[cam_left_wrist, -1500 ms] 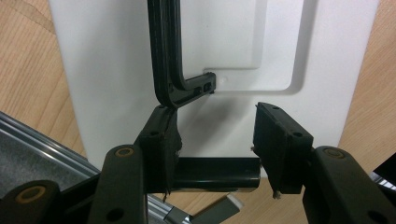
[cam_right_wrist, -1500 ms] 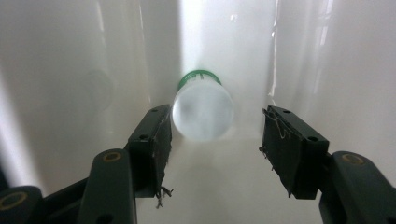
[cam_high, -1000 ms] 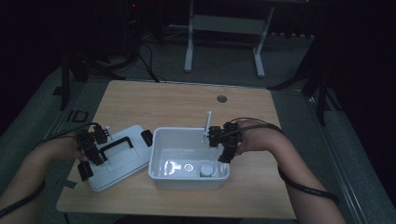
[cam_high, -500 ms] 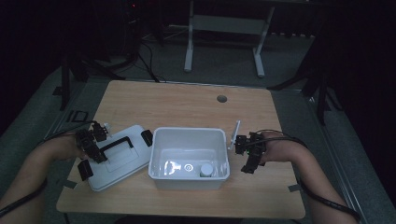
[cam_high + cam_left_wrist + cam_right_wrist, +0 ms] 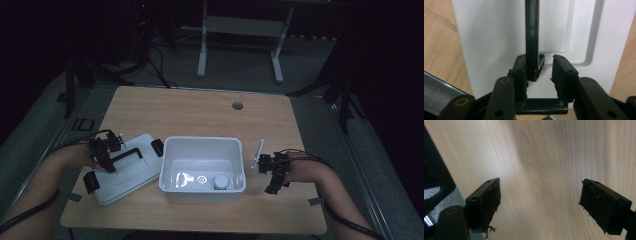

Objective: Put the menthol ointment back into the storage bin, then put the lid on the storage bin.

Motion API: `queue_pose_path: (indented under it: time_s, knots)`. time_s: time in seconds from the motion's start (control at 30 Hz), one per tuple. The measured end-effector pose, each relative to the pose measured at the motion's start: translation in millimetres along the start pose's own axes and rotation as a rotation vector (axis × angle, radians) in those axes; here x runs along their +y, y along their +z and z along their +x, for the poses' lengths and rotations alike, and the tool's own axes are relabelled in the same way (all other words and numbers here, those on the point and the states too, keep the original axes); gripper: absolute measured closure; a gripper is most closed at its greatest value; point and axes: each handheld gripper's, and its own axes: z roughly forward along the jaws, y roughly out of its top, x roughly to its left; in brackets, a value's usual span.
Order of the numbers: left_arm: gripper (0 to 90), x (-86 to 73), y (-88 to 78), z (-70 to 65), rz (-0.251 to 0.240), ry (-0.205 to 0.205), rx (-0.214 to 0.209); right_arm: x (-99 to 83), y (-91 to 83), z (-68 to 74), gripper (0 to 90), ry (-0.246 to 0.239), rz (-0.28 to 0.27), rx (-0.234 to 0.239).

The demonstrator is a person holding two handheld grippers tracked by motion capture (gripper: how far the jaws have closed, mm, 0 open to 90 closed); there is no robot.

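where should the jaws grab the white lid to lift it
By the black handle across the top of the lid, coming from above. It is a raised bar, slim enough to fit between the jaws; the left gripper already straddles one end.

A white lid (image 5: 125,170) with a black handle (image 5: 532,37) lies flat, touching the white bin (image 5: 202,192).

High view is dim, with darkness swallowing the room's edges. The worktop (image 5: 200,115) catches soft overhead light. Both gripper views are brighter, near fingers (image 5: 486,202) blurred.
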Motion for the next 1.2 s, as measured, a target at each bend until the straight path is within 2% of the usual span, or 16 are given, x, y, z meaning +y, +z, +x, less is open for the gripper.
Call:
queue_pose_path:
  time_s: [0.07,0.1,0.17,0.2,0.4,0.5,0.63,0.67,0.77,0.87,0.97,1.2]
  knots:
    - [65.9,0.8,1.4,-0.4,0.013,0.001,0.006,-1.2,2.9,-0.2,16.3,0.006,0.000,-0.004]
    - [66.6,2.6,4.2,-0.2,0.026,0.004,0.017,-3.5,9.8,-0.9,16.3,0.016,0.007,-0.007]
    - [66.6,3.1,5.4,-0.1,0.027,0.001,0.016,-6.0,17.7,-1.3,16.3,0.027,0.023,-0.012]
    - [66.7,3.8,7.2,0.1,0.021,0.002,0.001,-7.5,21.4,-1.8,16.3,0.032,0.031,-0.011]
    - [73.0,5.9,9.3,1.6,0.045,0.002,0.015,-15.5,36.4,-5.4,16.4,0.049,0.063,0.002]
    - [73.9,6.9,10.4,1.0,0.048,-0.003,0.012,-16.8,37.2,-6.0,16.4,0.054,0.064,0.003]
    - [82.7,7.5,11.0,-0.4,0.053,-0.003,-0.014,-17.0,35.6,-5.5,16.5,0.054,0.055,0.002]
    - [82.9,7.9,11.0,-1.1,0.060,0.009,-0.008,-17.3,34.4,-4.8,16.5,0.054,0.055,0.002]
    - [83.2,8.1,10.9,1.6,0.061,-0.009,-0.026,-18.4,33.4,-4.5,16.5,0.057,0.057,-0.001]
    - [83.4,8.1,10.4,2.0,0.061,-0.011,-0.027,-19.1,33.0,-4.4,16.6,0.060,0.051,0.001]
    - [83.5,6.0,8.9,3.0,0.036,-0.025,-0.035,-20.4,33.4,-4.9,16.6,0.059,0.052,0.000]
    - [83.6,2.3,0.6,1.4,0.027,-0.015,-0.039,-21.4,30.4,-4.7,16.6,0.068,0.049,-0.002]
